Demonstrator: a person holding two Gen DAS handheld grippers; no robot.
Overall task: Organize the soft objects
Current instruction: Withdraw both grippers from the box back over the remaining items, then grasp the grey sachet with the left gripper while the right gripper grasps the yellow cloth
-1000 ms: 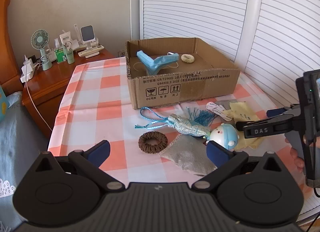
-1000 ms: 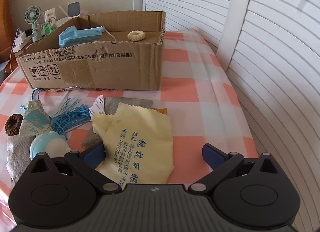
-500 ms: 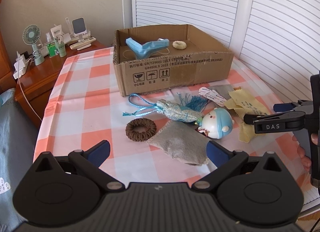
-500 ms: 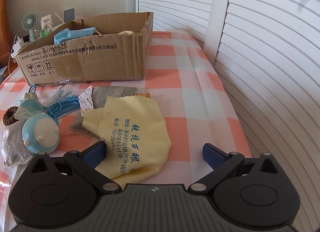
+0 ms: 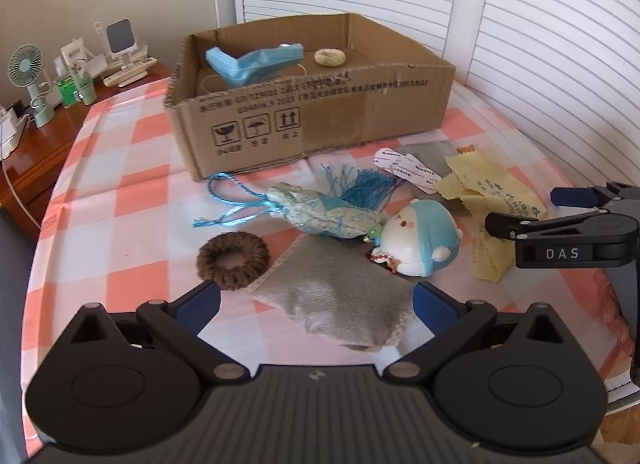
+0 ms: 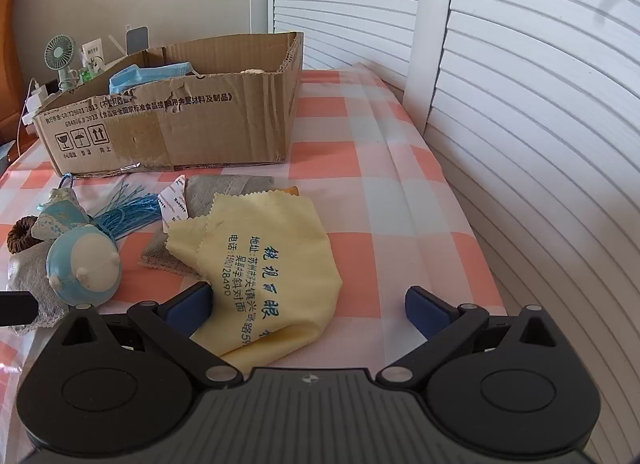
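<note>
Both tongs are spread and hold nothing: the left tongs (image 5: pixel 316 304) hover over the grey pouch (image 5: pixel 340 300), the right tongs (image 6: pixel 308 304) over the yellow cloth (image 6: pixel 272 264). Both lie on the checked worktop (image 5: pixel 120 200) near the cardboard box (image 5: pixel 320 120).

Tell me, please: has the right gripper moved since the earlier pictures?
Yes. The right gripper has drawn back toward the person: in its own view the cardboard box now lies farther away, and the yellow cloth lies farther ahead.
</note>
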